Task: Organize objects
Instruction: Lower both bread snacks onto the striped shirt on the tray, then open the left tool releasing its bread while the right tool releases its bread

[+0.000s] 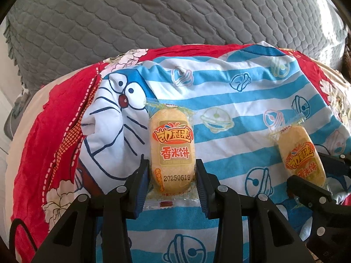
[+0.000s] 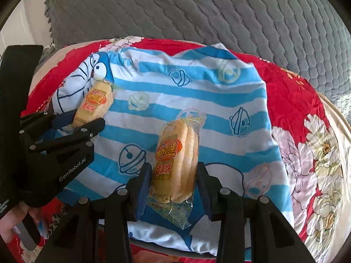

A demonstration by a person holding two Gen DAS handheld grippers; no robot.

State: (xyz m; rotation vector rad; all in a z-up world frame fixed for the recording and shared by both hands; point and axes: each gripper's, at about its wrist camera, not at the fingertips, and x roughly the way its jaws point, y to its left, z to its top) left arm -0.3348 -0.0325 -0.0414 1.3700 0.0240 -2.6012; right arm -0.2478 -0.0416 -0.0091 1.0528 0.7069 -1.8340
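Two wrapped yellow rice cakes with orange labels are held over a blue-and-white striped cartoon cloth (image 1: 219,92). My left gripper (image 1: 173,175) is shut on one rice cake (image 1: 172,149), label up. My right gripper (image 2: 174,177) is shut on the other rice cake (image 2: 175,166), turned on its edge. In the left wrist view the right gripper (image 1: 307,171) and its cake (image 1: 300,155) show at the right. In the right wrist view the left gripper (image 2: 85,120) and its cake (image 2: 94,105) show at the left.
The striped cloth (image 2: 197,87) lies on a red floral quilt (image 2: 296,120). A grey quilted cushion (image 1: 153,17) rises behind. The quilt's cream border (image 1: 24,131) curves along the left.
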